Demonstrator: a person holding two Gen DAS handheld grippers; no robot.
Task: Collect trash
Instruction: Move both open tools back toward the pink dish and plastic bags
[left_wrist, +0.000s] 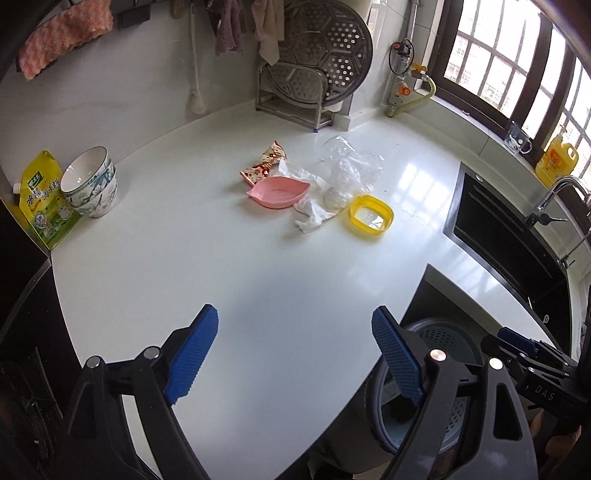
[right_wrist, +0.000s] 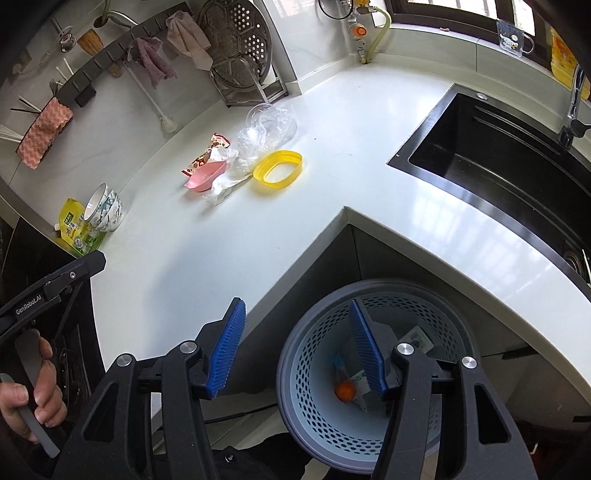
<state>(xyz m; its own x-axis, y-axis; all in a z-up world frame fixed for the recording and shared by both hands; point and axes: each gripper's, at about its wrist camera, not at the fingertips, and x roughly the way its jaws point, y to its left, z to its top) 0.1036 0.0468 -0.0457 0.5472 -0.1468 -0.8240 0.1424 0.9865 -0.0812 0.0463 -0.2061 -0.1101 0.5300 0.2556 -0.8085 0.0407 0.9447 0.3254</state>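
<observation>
Trash lies in a cluster mid-counter: a red snack wrapper (left_wrist: 264, 166) (right_wrist: 201, 157), a crumpled white tissue (left_wrist: 312, 206) (right_wrist: 225, 177) and a clear plastic bag (left_wrist: 349, 166) (right_wrist: 266, 129). A pink leaf-shaped dish (left_wrist: 279, 192) (right_wrist: 205, 177) and a yellow lid (left_wrist: 371, 215) (right_wrist: 277, 170) sit among them. A perforated grey-blue bin (right_wrist: 354, 369) (left_wrist: 439, 339) stands on the floor below the counter corner, with an orange piece and wrappers inside. My left gripper (left_wrist: 295, 354) is open and empty over the near counter. My right gripper (right_wrist: 295, 347) is open and empty above the bin's rim.
Stacked bowls (left_wrist: 92, 182) and a yellow seasoning pouch (left_wrist: 44, 199) stand at the counter's left. A black sink (right_wrist: 498, 155) with a faucet (left_wrist: 554, 195) is at the right. A steamer rack (left_wrist: 317, 62) leans at the back wall. A yellow bottle (left_wrist: 557, 160) is on the windowsill.
</observation>
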